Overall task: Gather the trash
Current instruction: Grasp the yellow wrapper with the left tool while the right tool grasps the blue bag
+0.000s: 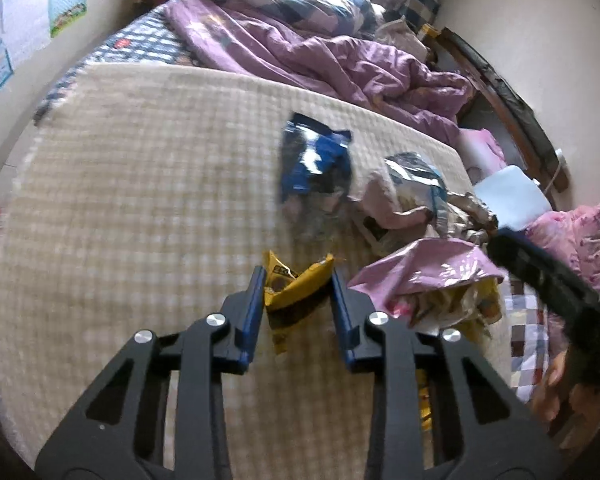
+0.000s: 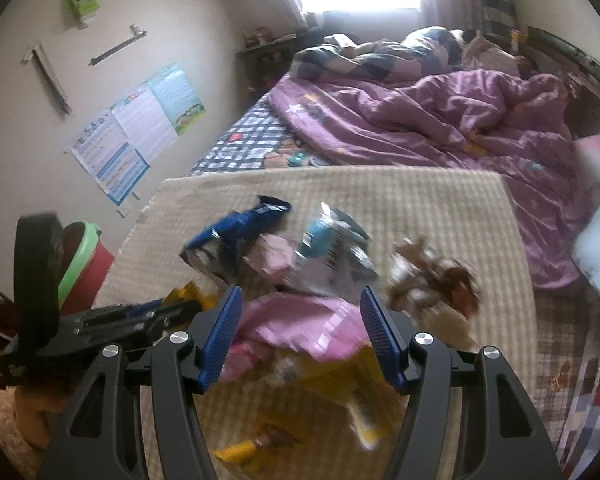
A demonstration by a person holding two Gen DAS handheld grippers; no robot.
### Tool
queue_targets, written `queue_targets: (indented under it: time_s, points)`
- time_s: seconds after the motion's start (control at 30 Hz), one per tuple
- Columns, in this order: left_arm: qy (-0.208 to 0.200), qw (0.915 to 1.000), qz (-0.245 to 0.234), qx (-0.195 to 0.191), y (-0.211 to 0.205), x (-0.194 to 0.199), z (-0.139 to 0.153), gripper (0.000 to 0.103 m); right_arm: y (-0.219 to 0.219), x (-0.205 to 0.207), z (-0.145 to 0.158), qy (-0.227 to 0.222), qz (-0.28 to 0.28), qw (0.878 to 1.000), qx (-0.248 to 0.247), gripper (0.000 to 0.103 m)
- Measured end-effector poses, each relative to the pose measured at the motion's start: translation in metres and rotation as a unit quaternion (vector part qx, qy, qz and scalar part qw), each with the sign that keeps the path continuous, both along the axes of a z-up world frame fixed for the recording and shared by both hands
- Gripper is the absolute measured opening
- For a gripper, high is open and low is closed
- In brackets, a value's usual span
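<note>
Jaws of the left gripper [image 1: 298,280] stand open around a yellow wrapper [image 1: 290,286] at lower centre, best pinched squarely, while the right gripper [image 2: 300,306] gapes over a pink bag [image 2: 296,326].

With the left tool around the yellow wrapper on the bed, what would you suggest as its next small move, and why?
Probably close the left tool on the yellow wrapper. Its jaws stand open on either side of the wrapper, which lies crumpled on the beige blanket, so a squeeze should catch it before lifting.
</note>
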State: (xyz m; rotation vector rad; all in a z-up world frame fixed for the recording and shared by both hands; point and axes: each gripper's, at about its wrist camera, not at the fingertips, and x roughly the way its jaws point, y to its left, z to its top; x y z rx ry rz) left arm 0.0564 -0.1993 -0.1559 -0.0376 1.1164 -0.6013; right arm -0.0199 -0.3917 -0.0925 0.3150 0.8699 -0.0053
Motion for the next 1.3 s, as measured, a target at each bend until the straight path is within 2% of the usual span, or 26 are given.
queue_targets:
  time_s: [0.17, 0.33, 0.63, 0.87, 1.3]
  points:
    - [-0.035, 0.9982, 0.044, 0.021, 0.034, -0.007, 0.017, 0.030, 0.025, 0.034, 0.011, -0.014, 0.031, 0.999, -0.006, 0.060]
    - [-0.078, 0.9928, 0.080, 0.041, 0.068, -0.015, 0.039, 0.030, 0.049, 0.061, 0.003, 0.000, 0.055, 0.998, -0.003, 0.060]
    - [-0.128, 0.9835, 0.123, 0.033, 0.106, -0.022, 0.074, 0.031, 0.067, 0.083, -0.015, 0.022, 0.058, 0.998, -0.007, 0.060]
    - [-0.136, 0.9809, 0.138, 0.013, 0.119, -0.021, 0.084, 0.031, 0.079, 0.102, -0.017, 0.030, 0.064, 0.997, -0.031, 0.060]
    - [-0.138, 0.9788, 0.151, 0.010, 0.128, -0.020, 0.081, 0.031, 0.085, 0.118, -0.034, 0.059, 0.067, 0.995, -0.039, 0.060]
